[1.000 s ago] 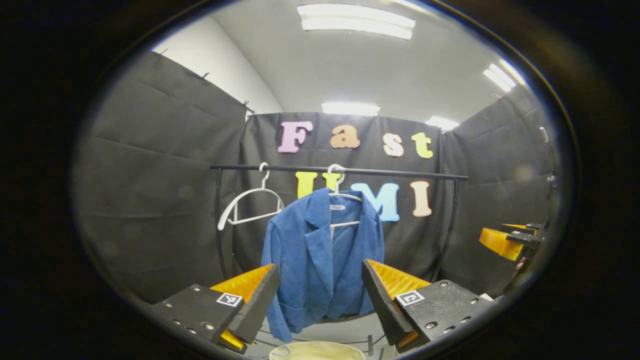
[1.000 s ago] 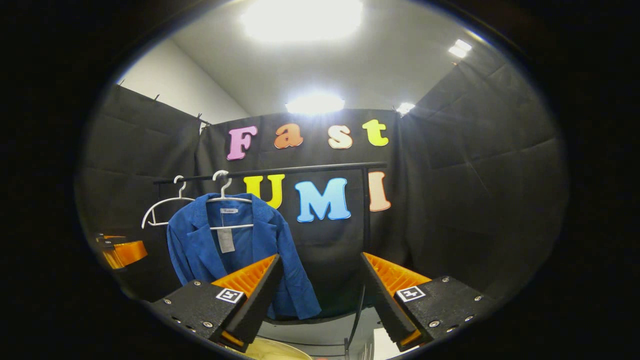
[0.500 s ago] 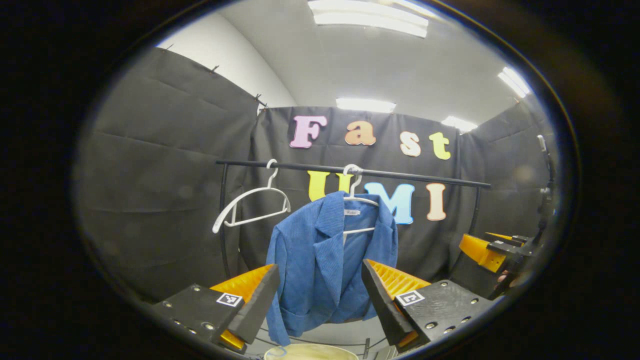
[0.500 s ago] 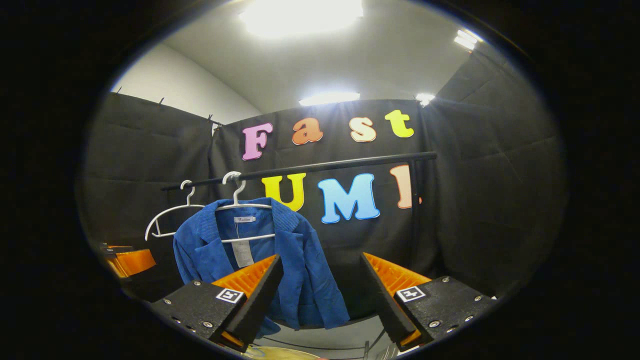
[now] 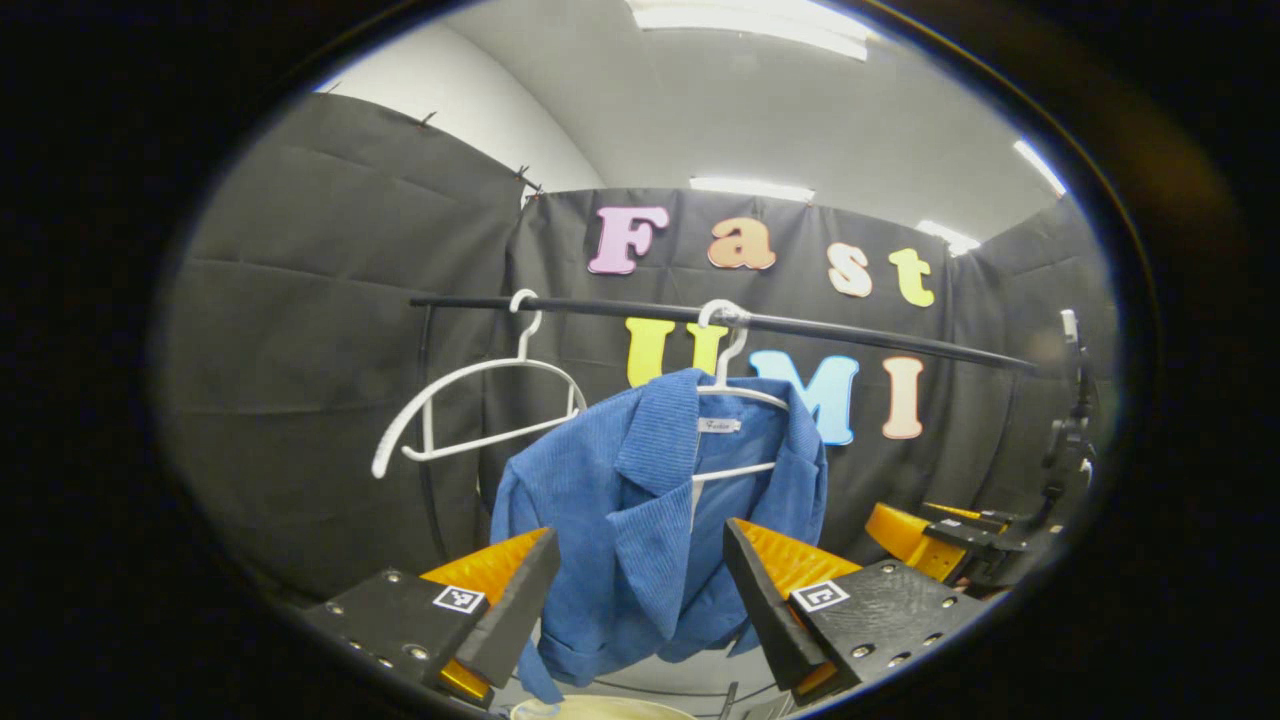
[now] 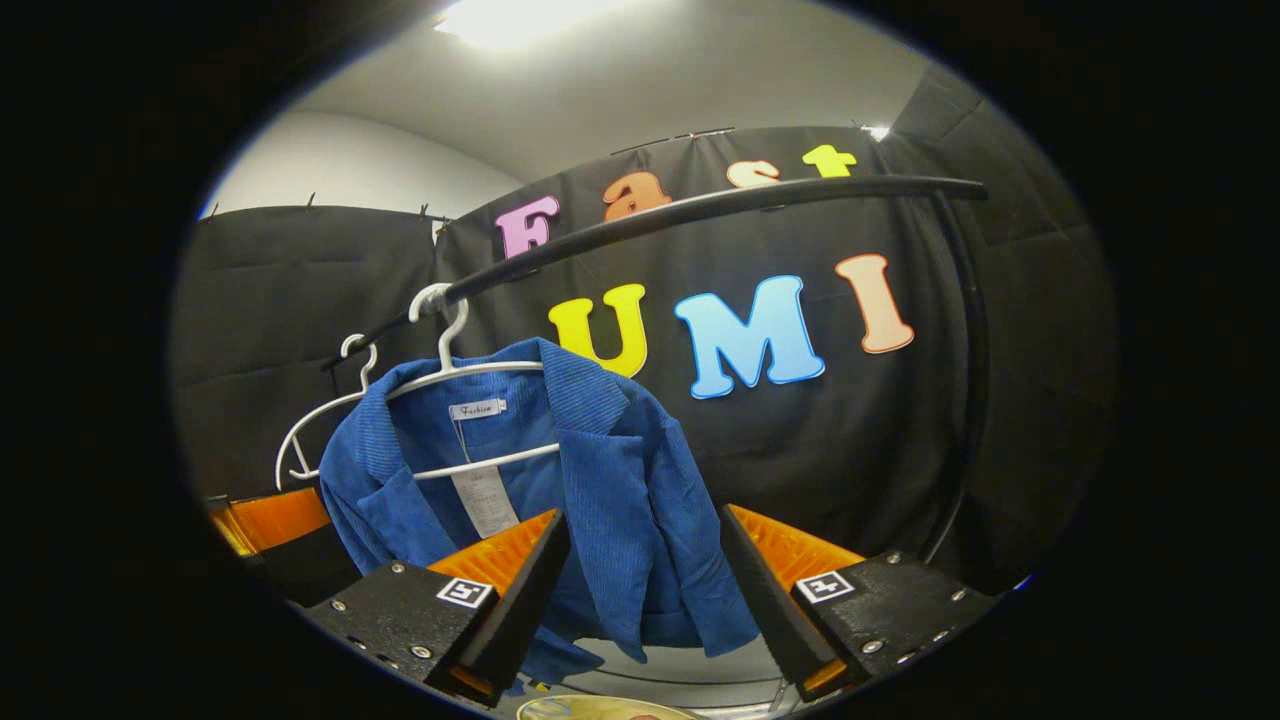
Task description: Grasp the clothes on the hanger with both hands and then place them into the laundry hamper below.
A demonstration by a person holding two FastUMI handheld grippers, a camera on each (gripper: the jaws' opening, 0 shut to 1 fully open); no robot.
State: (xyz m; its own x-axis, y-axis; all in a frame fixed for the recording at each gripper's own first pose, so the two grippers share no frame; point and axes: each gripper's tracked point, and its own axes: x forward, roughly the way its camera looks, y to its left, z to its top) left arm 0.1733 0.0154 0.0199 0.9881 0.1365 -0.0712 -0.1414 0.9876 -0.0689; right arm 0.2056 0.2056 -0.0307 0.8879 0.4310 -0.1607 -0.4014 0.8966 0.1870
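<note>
Hanging at the centre of the left gripper view, the blue jacket (image 5: pixel 650 520) drapes from a white hanger (image 5: pixel 735 395) hooked over the black rail (image 5: pixel 640 310); in the right gripper view it sits left of centre (image 6: pixel 590 500), with its collar and a paper tag showing at the open front. It looks like ribbed, corduroy-like cloth: soft, limp and of middling weight, so it will likely sag and fold wherever it is not held, and the ribs should give the fingers some bite. Judging by the drape, the best holds are the two shoulders, one per side near the hanger's ends, so that the jacket can be lifted up and off without dragging the hanger along; pulling at the hem or a lapel could tip the hanger or snag it on the rail.

A second, bare hanger (image 5: pixel 480 410) hangs just beside it, toward the left of the frame, close enough to be knocked. At the bottom edge, under the jacket, a pale curved rim is probably the laundry hamper (image 5: pixel 600 708).

Both tools stand released and hold nothing. The left gripper (image 5: pixel 640 590) frames the jacket's lower front between spread fingers, short of contact as far as can be told. The right gripper (image 6: pixel 640 580) is likewise agape before the jacket's right-hand side.
</note>
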